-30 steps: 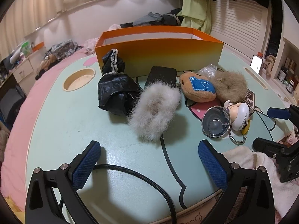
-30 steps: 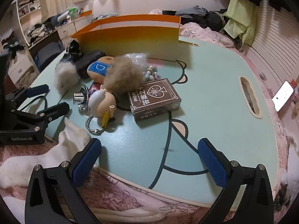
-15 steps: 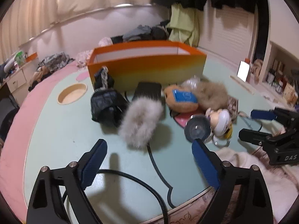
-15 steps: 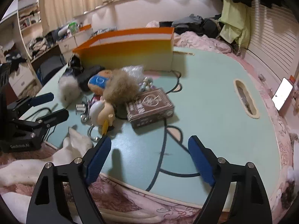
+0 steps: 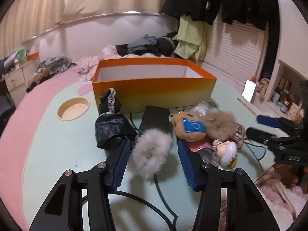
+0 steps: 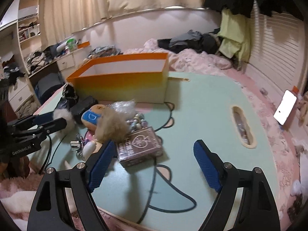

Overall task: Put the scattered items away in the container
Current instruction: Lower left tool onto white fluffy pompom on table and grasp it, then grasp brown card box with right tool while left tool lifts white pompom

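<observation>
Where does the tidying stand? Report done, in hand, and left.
Done: nothing visible inside the orange cardboard box. In hand: the left gripper, jaws open, straddles the white fluffy pom-pom without gripping it; the right gripper is open near the brown card box. Left: the pom-pom, card box and remaining scattered items.

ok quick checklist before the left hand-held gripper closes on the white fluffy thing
1. Left hand-held gripper open: ok.
2. White fur pompom between its pads: ok, one pad on each side.
3. Pads clear of neighbours: not ok, the left pad is against the black bag.
4. Orange box open, with room: ok as far as visible; floor hidden.
5. Right hand-held gripper out of the way: ok, open near the card box.
</observation>
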Demonstrator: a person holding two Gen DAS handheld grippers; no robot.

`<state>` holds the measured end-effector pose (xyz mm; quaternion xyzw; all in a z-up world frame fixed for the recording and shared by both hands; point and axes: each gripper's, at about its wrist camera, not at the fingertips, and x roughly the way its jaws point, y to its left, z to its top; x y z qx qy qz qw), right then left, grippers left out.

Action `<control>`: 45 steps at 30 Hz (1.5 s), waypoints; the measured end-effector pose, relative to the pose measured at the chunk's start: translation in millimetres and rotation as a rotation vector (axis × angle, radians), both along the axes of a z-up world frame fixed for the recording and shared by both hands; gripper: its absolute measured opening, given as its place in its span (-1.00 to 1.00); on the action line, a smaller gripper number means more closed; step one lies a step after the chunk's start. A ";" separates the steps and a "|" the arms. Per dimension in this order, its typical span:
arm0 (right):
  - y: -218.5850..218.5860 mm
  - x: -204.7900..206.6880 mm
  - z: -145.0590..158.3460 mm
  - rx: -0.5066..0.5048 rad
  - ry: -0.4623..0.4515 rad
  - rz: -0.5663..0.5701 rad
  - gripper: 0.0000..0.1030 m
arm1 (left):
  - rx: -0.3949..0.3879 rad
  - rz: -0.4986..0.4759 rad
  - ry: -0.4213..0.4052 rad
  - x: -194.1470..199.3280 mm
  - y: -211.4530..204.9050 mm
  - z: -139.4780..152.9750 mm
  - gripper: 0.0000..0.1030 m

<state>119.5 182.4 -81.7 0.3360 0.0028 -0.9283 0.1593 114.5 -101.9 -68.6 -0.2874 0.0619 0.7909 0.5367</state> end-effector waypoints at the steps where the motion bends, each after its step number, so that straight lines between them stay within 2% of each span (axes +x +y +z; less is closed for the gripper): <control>1: -1.6 -1.8 -2.3 0.001 -0.014 0.011 0.63 | 0.008 -0.010 -0.002 0.5 -0.2 -0.4 -0.16; 2: -3.7 -4.3 -4.7 0.004 -0.029 0.022 0.63 | 0.006 -0.012 -0.006 0.6 0.5 -1.3 -0.37; 3: -6.1 -6.9 -7.1 0.010 -0.041 0.030 0.63 | -0.002 -0.015 -0.015 -0.5 2.3 -3.1 -0.45; 8: -11.9 -10.5 -10.9 0.048 -0.036 0.026 0.63 | -0.006 -0.027 -0.034 -0.8 4.3 -5.2 -0.66; 11: -12.9 -13.5 -12.8 0.053 -0.041 0.024 0.61 | -0.014 -0.023 -0.029 1.6 5.9 -6.8 -0.67; 12: -13.4 -15.3 -14.5 0.051 -0.051 0.028 0.52 | -0.020 -0.021 -0.027 1.9 7.1 -7.3 -0.68; 13: -13.6 -16.8 -16.6 0.049 -0.064 0.034 0.26 | -0.027 -0.018 -0.028 1.9 7.9 -7.8 -0.68; 15: -14.4 -17.7 -19.8 0.058 -0.076 0.032 0.20 | -0.036 -0.001 -0.030 1.4 8.5 -8.5 -0.66; 16: -14.4 -16.8 -20.0 0.058 -0.076 0.032 0.20 | -0.035 0.005 -0.029 0.9 7.6 -8.4 -0.57; 18: -13.9 -15.5 -20.1 0.056 -0.075 0.034 0.20 | -0.051 0.016 -0.021 1.2 8.4 -8.8 -0.29; 19: -13.8 -15.0 -20.3 0.056 -0.074 0.033 0.20 | -0.057 0.016 -0.018 1.9 9.2 -8.8 -0.05; 20: -13.8 -14.8 -20.3 0.055 -0.073 0.033 0.20 | -0.060 0.018 -0.012 3.0 9.8 -8.5 0.02; 22: -13.0 -14.3 -20.1 0.046 -0.070 0.035 0.19 | -0.067 0.006 -0.001 5.7 11.8 -8.6 0.01; 24: -11.7 -14.0 -19.1 0.037 -0.067 0.034 0.19 | -0.085 0.005 -0.008 4.9 14.1 -11.4 -0.35; 25: -10.6 -12.8 -18.0 0.030 -0.061 0.032 0.19 | -0.092 0.003 -0.021 2.8 15.0 -13.3 -0.58; 30: -7.7 -6.4 -10.7 0.006 -0.021 0.027 0.19 | -0.043 0.002 -0.038 0.1 5.9 -9.9 -0.58; 45: -16.7 3.9 2.0 0.039 0.053 0.036 0.19 | -0.027 0.018 -0.023 -0.6 0.8 -0.6 -0.58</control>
